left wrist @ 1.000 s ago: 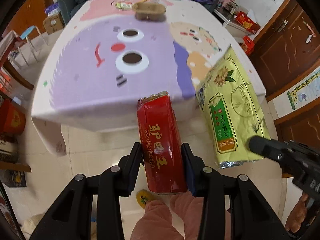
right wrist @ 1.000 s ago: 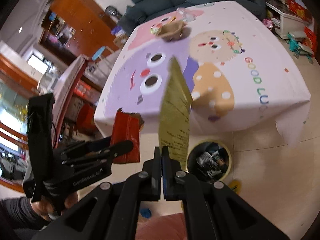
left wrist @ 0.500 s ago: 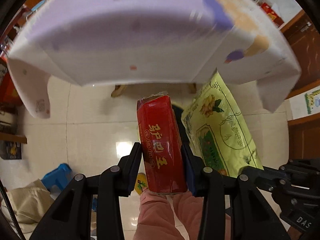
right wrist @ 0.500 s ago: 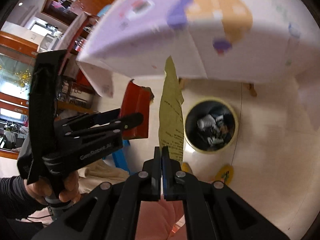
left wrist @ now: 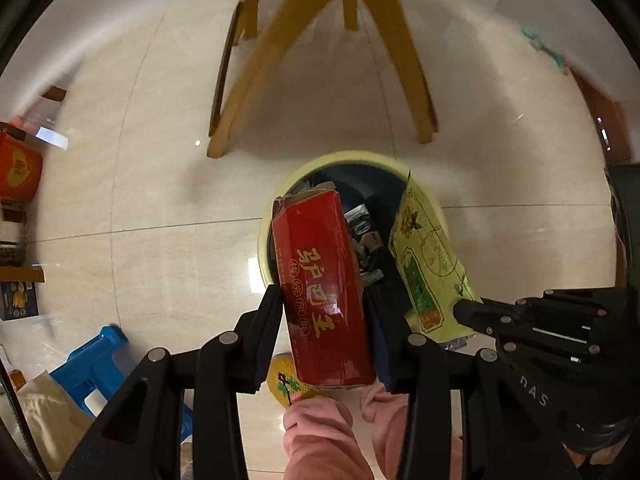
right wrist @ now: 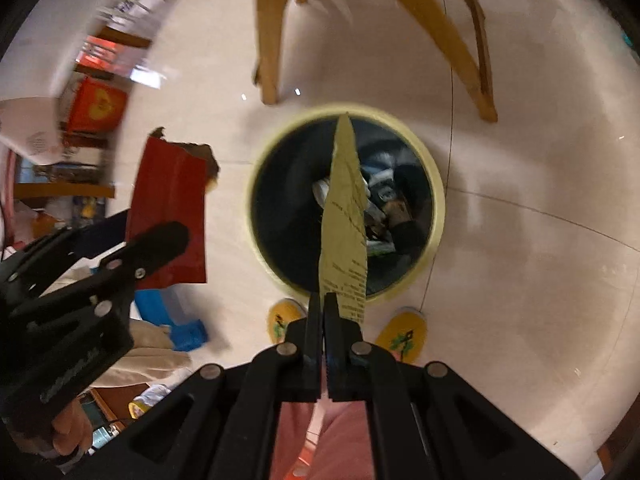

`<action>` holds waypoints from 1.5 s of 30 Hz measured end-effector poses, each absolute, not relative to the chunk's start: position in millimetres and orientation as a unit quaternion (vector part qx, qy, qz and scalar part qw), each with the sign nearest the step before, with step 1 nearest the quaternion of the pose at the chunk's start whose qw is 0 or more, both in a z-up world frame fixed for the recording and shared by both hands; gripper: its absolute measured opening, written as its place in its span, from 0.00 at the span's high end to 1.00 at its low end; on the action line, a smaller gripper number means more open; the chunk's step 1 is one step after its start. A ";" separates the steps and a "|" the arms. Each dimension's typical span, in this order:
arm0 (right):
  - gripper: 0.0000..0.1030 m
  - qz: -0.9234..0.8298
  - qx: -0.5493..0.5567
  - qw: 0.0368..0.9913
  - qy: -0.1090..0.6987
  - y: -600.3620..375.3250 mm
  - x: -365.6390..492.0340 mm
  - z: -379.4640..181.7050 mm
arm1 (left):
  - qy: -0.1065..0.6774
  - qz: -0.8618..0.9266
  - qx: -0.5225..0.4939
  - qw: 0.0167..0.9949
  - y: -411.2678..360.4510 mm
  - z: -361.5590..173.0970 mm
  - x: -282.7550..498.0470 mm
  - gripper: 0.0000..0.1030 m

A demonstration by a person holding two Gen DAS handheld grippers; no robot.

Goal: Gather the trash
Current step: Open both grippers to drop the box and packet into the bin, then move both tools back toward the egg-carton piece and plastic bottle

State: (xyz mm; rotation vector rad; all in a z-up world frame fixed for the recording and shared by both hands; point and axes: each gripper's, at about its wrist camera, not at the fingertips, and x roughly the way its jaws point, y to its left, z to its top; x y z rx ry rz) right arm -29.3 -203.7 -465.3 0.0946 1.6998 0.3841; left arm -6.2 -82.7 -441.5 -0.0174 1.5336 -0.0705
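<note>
Nearest the left wrist camera, the left gripper [left wrist: 325, 322] is clenched on a red box [left wrist: 322, 292], its two fingers pressing the box's long sides while the torn top end points out over the floor. Beside it on the right, the right gripper [right wrist: 323, 312] pinches the bottom edge of a yellow-green bag [right wrist: 345, 216]; its fingers are closed tight on the thin foil, and the bag stands edge-on in the right wrist view. Below, pink trouser legs [left wrist: 320, 436] and yellow slippers [right wrist: 400, 338] show on the pale tiled floor [left wrist: 160, 200]. Just past the slippers stands a round bin [right wrist: 438, 208] with a yellow rim, already holding crumpled wrappers [right wrist: 384, 200]; both held items hang above its opening. Farther off are wooden table legs [left wrist: 256, 80], a blue stool [left wrist: 94, 364] at left and a red carton [left wrist: 18, 166] at the far left.
</note>
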 end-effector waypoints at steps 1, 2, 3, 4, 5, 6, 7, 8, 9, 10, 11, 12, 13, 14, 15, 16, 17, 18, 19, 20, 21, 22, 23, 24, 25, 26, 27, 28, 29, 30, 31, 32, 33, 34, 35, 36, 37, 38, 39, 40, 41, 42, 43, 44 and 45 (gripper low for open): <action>0.97 0.165 0.041 0.639 0.750 -204.1 -25.4 -477.1 | 0.696 -0.032 -0.007 0.717 -84.3 -450.5 -3.0 0.61; 0.97 0.161 0.038 0.639 0.752 -205.0 -21.8 -485.1 | 0.698 -0.029 -0.005 0.716 -85.0 -458.2 -0.6 0.60; 0.91 0.155 0.032 0.638 0.753 -205.9 -19.1 -491.2 | 0.698 -0.026 -0.004 0.716 -83.0 -463.3 2.3 0.58; 0.85 0.145 0.024 0.639 0.755 -206.3 -14.6 -499.6 | 0.698 -0.023 -0.004 0.715 -83.6 -468.0 3.8 0.56; 0.67 0.140 0.020 0.641 0.755 -208.9 -15.2 -500.8 | 0.699 -0.018 -0.005 0.715 -83.7 -472.0 4.9 0.50; 0.53 0.133 0.017 0.645 0.752 -209.4 -12.3 -501.9 | 0.699 -0.013 -0.006 0.715 -82.8 -475.0 5.5 0.46; 0.50 0.128 0.016 0.653 0.746 -211.5 -10.5 -504.2 | 0.699 -0.009 -0.007 0.715 -82.3 -478.5 5.9 0.40; 0.50 0.125 0.015 0.658 0.743 -210.8 -8.5 -500.9 | 0.699 -0.004 -0.007 0.716 -80.8 -480.1 6.6 0.39; 0.50 0.122 0.018 0.663 0.738 -212.3 -7.9 -500.0 | 0.699 -0.001 -0.006 0.715 -79.0 -482.7 7.3 0.39; 0.50 0.122 0.021 0.666 0.736 -213.1 -7.3 -499.1 | 0.699 0.002 -0.008 0.715 -78.7 -483.5 8.0 0.39; 0.50 0.121 0.022 0.668 0.734 -214.2 -7.2 -497.9 | 0.699 0.005 -0.009 0.715 -75.7 -482.8 5.4 0.39; 0.50 0.119 0.023 0.671 0.731 -215.2 -8.2 -496.0 | 0.697 0.009 -0.011 0.717 -73.0 -483.0 4.7 0.39; 0.50 0.119 0.024 0.674 0.728 -215.9 -9.3 -494.2 | 0.696 0.012 -0.013 0.718 -71.1 -480.2 4.0 0.39; 0.50 0.119 0.024 0.676 0.727 -216.4 -10.8 -492.1 | 0.694 0.014 -0.018 0.719 -67.9 -478.7 4.6 0.39; 0.50 0.119 0.024 0.677 0.726 -216.8 -11.0 -491.0 | 0.692 0.017 -0.022 0.721 -66.6 -476.7 4.3 0.39; 0.50 0.120 0.025 0.679 0.724 -216.1 -11.0 -490.3 | 0.690 0.020 -0.025 0.723 -64.3 -475.5 4.0 0.39; 0.50 0.120 0.026 0.681 0.722 -215.6 -11.5 -488.1 | 0.688 0.022 -0.026 0.724 -61.4 -473.1 4.2 0.39; 0.50 0.122 0.025 0.686 0.717 -215.3 -14.2 -483.7 | 0.687 0.023 -0.027 0.726 -59.3 -473.3 5.5 0.39; 0.50 0.124 0.024 0.689 0.713 -214.2 -14.1 -482.5 | 0.684 0.026 -0.027 0.728 -59.3 -470.6 4.9 0.39; 0.50 0.125 0.024 0.693 0.710 -214.3 -13.8 -480.6 | 0.683 0.027 -0.027 0.729 -57.4 -467.9 4.7 0.39; 0.50 0.127 0.025 0.696 0.706 -212.9 -14.0 -479.0 | 0.681 0.028 -0.028 0.731 -57.4 -465.0 3.8 0.39; 0.50 0.128 0.025 0.698 0.704 -212.6 -13.5 -476.9 | 0.681 0.029 -0.029 0.732 -57.0 -463.0 3.3 0.39; 0.50 0.128 0.026 0.702 0.701 -212.2 -14.0 -474.0 | 0.679 0.031 -0.029 0.733 -56.9 -460.0 2.2 0.39; 0.50 0.127 0.027 0.704 0.698 -212.5 -14.8 -471.7 | 0.678 0.032 -0.031 0.734 -55.9 -456.6 0.5 0.39; 0.50 0.126 0.028 0.708 0.695 -212.6 -15.4 -468.2 | 0.677 0.033 -0.032 0.734 -55.1 -453.0 -1.0 0.39; 0.50 0.125 0.031 0.710 0.693 -212.8 -15.9 -464.5 | 0.677 0.034 -0.033 0.734 -52.9 -451.3 -1.2 0.39; 0.50 0.124 0.033 0.712 0.690 -212.4 -16.3 -460.8 | 0.676 0.035 -0.034 0.735 -52.6 -446.0 -3.0 0.39; 0.50 0.123 0.034 0.714 0.689 -212.5 -16.9 -458.1 | 0.675 0.036 -0.035 0.736 -51.8 -441.1 -5.0 0.39; 0.50 0.122 0.035 0.715 0.687 -212.2 -17.2 -454.4 | 0.674 0.036 -0.036 0.737 -51.2 -434.2 -6.5 0.39; 0.50 0.122 0.037 0.717 0.686 -212.1 -17.8 -449.1 | 0.673 0.037 -0.038 0.738 -51.0 -428.8 -7.5 0.39; 0.50 0.121 0.040 0.719 0.684 -212.1 -18.2 -441.9 | 0.671 0.037 -0.040 0.740 -49.9 -419.0 -9.4 0.39; 0.50 0.122 0.042 0.720 0.682 -211.9 -18.7 -435.6 | 0.669 0.037 -0.041 0.741 -49.5 -411.2 -10.6 0.39; 0.50 0.122 0.044 0.723 0.679 -211.6 -19.6 -426.0 | 0.667 0.037 -0.042 0.743 -48.5 -400.8 -12.2 0.39; 0.50 0.122 0.045 0.725 0.677 -211.2 -20.8 -418.8 | 0.664 0.036 -0.043 0.745 -47.7 -392.7 -13.4 0.39; 0.50 0.123 0.046 0.727 0.674 -210.9 -22.1 -411.5 | 0.662 0.035 -0.045 0.747 -46.7 -383.5 -14.7 0.39; 0.50 0.123 0.047 0.728 0.672 -210.4 -23.2 -402.2 | 0.659 0.034 -0.046 0.750 -46.1 -373.4 -16.0 0.39; 0.50 0.124 0.048 0.731 0.669 -209.6 -24.6 -391.1 | 0.656 0.032 -0.046 0.752 -45.3 -362.3 -17.0 0.39; 0.50 0.124 0.049 0.734 0.665 -208.7 -25.7 -378.9 | 0.653 0.031 -0.046 0.756 -44.2 -350.4 -18.0 0.39; 0.50 0.125 0.050 0.737 0.663 -207.2 -26.8 -368.4 | 0.650 0.029 -0.047 0.758 -43.2 -340.7 -18.7 0.39; 0.50 0.125 0.051 0.739 0.661 -206.2 -27.8 -359.4 | 0.645 0.027 -0.049 0.762 -41.6 -326.6 -19.6 0.39; 0.50 0.125 0.052 0.741 0.658 -205.4 -29.0 -349.9 | 0.642 0.025 -0.051 0.765 -40.7 -316.3 -20.1 0.39; 0.50 0.125 0.052 0.744 0.654 -203.9 -29.9 -338.1 | 0.637 0.023 -0.054 0.768 -39.1 -303.6 -20.7 0.39; 0.50 0.126 0.053 0.748 0.650 -202.5 -30.2 -324.9 | 0.634 0.021 -0.055 0.771 -37.8 -293.4 -21.3 0.39; 0.50 0.126 0.054 0.752 0.645 -201.2 -30.4 -311.4 | 0.629 0.017 -0.057 0.775 -35.8 -278.7 -21.8 0.39; 0.50 0.127 0.056 0.755 0.641 -199.4 -31.3 -299.9 | 0.626 0.015 -0.057 0.778 -35.0 -268.8 -21.2 0.39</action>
